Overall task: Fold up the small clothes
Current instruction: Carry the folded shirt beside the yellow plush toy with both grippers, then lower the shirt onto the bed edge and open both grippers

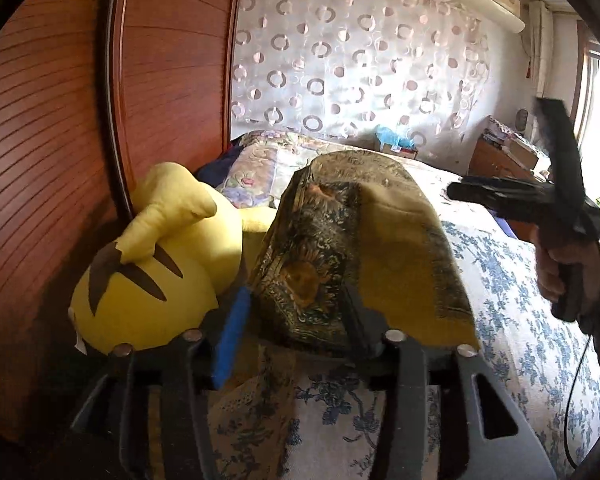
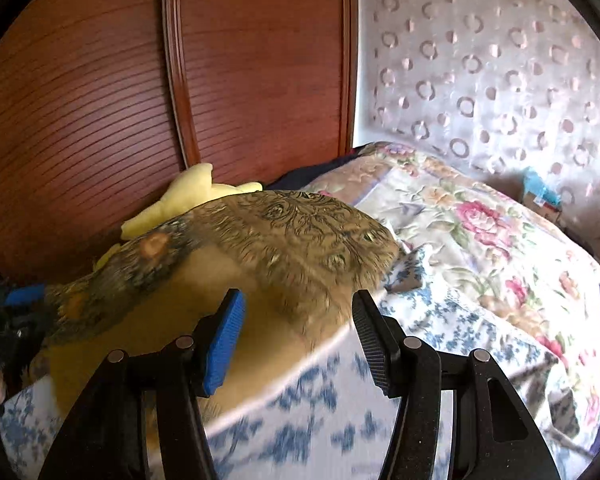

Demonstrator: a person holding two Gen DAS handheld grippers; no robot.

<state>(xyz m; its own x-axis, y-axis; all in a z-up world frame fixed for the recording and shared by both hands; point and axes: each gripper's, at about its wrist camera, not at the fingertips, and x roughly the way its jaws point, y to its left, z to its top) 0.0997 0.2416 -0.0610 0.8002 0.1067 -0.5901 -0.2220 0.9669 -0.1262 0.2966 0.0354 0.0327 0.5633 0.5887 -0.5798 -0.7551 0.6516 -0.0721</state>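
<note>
Olive-gold patterned garment [image 1: 360, 248] heaped on bed [image 1: 520, 300], against yellow plush [image 1: 160, 272]. Left hand-held gripper [image 1: 296, 332] parted, cloth between fingers, not pinched. Right hand-held gripper [image 2: 300, 340] wide, empty, just short of garment's near edge.

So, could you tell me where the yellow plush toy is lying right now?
In the left wrist view the yellow plush toy lies at the left on the bed, against the wooden wardrobe, beside the patterned garment.

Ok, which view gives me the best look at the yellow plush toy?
The left wrist view: the yellow plush toy shows almost whole beside the patterned cloth, brown stripes included. The right wrist view shows only a pale yellow part poking up behind the cloth.
</note>
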